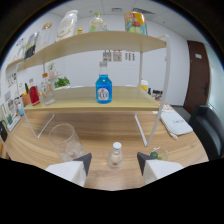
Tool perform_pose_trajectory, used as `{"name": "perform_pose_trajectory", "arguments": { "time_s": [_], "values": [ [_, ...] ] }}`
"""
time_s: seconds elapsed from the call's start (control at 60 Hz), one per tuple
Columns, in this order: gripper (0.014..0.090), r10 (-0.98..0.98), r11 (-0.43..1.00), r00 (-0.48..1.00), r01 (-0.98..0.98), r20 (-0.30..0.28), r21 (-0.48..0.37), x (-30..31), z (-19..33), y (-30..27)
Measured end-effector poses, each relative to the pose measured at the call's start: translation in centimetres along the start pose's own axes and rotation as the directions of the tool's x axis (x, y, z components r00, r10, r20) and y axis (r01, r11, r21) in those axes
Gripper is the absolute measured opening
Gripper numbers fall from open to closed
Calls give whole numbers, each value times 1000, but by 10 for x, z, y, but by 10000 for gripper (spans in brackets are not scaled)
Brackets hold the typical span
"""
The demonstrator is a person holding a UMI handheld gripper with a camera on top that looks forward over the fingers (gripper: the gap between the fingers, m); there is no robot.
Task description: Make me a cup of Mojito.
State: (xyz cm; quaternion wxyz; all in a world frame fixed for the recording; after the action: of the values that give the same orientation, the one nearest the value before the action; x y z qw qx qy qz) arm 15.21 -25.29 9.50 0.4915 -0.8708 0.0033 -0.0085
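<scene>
My gripper point(114, 163) is open, its two white-and-dark fingers point(82, 162) spread wide low over the wooden table point(30, 145). A small clear bottle with a white cap point(116, 154) stands upright on the table between the fingers, with gaps on both sides. An empty clear glass point(65, 141) stands just ahead of the left finger. Beside the right finger sits a small clear dish holding something green point(156, 155). On the lower shelf beyond, a blue bottle with a clear cap point(103, 85) stands upright.
A two-level wooden shelf rack point(100, 102) on thin white legs stands on the table. Its lower shelf holds bottles, a red container point(34, 94) and green leaves point(61, 82); the top shelf carries packages and jars point(135, 21). A folded white cloth point(176, 123) lies at the right.
</scene>
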Motion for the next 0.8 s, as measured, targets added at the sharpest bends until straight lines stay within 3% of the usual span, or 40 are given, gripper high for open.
{"name": "perform_pose_trajectory", "arguments": {
  "time_s": [0.217,0.433,0.7,0.8],
  "values": [
    [853,40,998,999,-39,-35,40,-39,-68,-16],
    [862,44,999,999,-44,17,3,-90,-98,12],
    [848,50,997,997,-46,64,-63,-116,-95,34],
    [854,21,999,997,-19,69,-37,-124,-98,17]
  ]
}}
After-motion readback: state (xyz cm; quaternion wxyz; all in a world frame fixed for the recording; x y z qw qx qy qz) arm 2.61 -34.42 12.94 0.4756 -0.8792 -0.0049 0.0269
